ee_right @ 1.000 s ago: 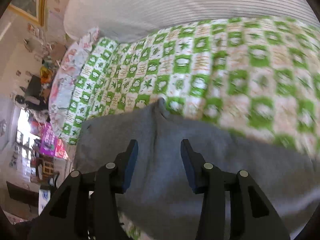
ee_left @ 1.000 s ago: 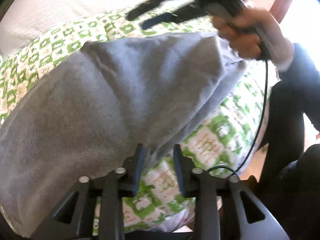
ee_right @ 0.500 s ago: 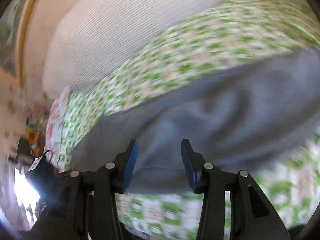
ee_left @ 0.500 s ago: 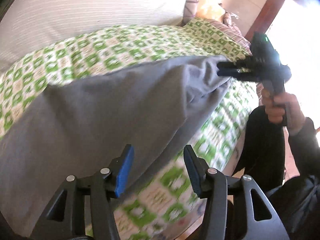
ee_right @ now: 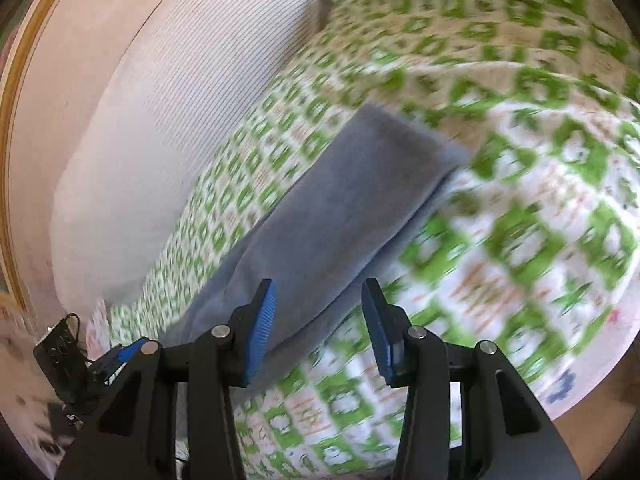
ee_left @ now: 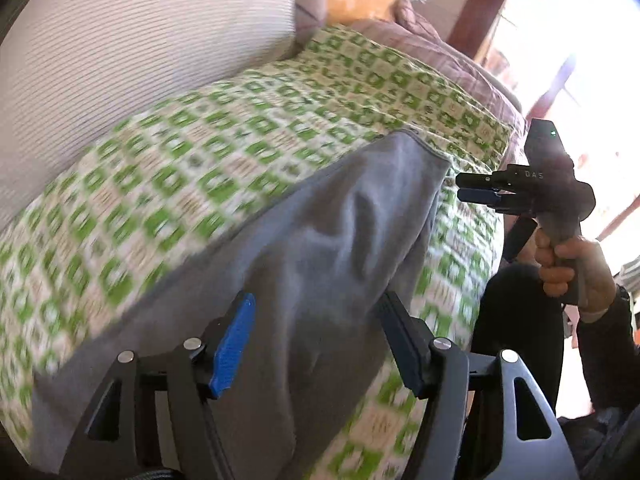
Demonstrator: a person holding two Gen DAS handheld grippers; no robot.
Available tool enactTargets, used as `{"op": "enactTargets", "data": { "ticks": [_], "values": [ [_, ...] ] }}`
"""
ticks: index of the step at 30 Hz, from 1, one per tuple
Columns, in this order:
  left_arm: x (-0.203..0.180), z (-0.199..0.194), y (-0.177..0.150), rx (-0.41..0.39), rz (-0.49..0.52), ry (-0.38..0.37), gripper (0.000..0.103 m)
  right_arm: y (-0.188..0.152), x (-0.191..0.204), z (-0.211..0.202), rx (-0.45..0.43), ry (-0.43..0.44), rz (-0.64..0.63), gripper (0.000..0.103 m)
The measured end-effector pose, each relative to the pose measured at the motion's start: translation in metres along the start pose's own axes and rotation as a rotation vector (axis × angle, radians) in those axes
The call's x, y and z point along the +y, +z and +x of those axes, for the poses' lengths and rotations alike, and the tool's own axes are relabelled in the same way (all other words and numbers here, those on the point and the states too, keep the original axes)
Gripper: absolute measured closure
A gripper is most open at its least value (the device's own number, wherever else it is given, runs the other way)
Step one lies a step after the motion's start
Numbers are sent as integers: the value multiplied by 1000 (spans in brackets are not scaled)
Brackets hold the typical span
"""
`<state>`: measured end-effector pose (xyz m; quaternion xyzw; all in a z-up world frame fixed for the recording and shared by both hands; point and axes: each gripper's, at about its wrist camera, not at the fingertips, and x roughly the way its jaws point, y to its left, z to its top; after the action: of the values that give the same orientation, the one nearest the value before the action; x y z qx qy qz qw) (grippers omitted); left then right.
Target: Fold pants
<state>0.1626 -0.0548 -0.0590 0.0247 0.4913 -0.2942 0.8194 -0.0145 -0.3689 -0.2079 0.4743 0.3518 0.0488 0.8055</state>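
Note:
Grey pants (ee_left: 320, 248) lie folded lengthwise as a long strip on a green and white checked bedspread (ee_left: 224, 136). They also show in the right wrist view (ee_right: 332, 216). My left gripper (ee_left: 316, 332) is open and empty, its jaws wide apart just above the near part of the pants. My right gripper (ee_right: 316, 320) is open and empty, hovering over the strip's near end. The right gripper also shows in the left wrist view (ee_left: 476, 192), held in a hand just off the pants' far end.
A white ribbed pillow (ee_left: 132, 52) lies at the head of the bed, also in the right wrist view (ee_right: 160, 120). A pink quilt (ee_left: 440, 60) and wooden bedpost (ee_left: 484, 4) stand beyond. The person's dark-clothed legs (ee_left: 516, 320) are at the bed's right edge.
Both grippers have swung and pulled back from the pants. The left jaws have opened wider. The right gripper has drawn off the pants' far end, which now lies loose on the bed.

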Motion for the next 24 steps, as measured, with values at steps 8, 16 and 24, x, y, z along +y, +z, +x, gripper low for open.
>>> {"op": "enactTargets", "data": {
  "ticks": [8, 16, 24],
  "values": [
    [-30, 65, 57, 118, 96, -1, 38, 35, -39, 7, -9, 3, 86, 58],
    [-56, 89, 11, 255, 286, 0, 38, 44, -57, 18, 3, 61, 118, 61],
    [-42, 106, -15, 362, 321, 51, 51, 48, -58, 26, -5, 54, 101, 88]
  ]
}}
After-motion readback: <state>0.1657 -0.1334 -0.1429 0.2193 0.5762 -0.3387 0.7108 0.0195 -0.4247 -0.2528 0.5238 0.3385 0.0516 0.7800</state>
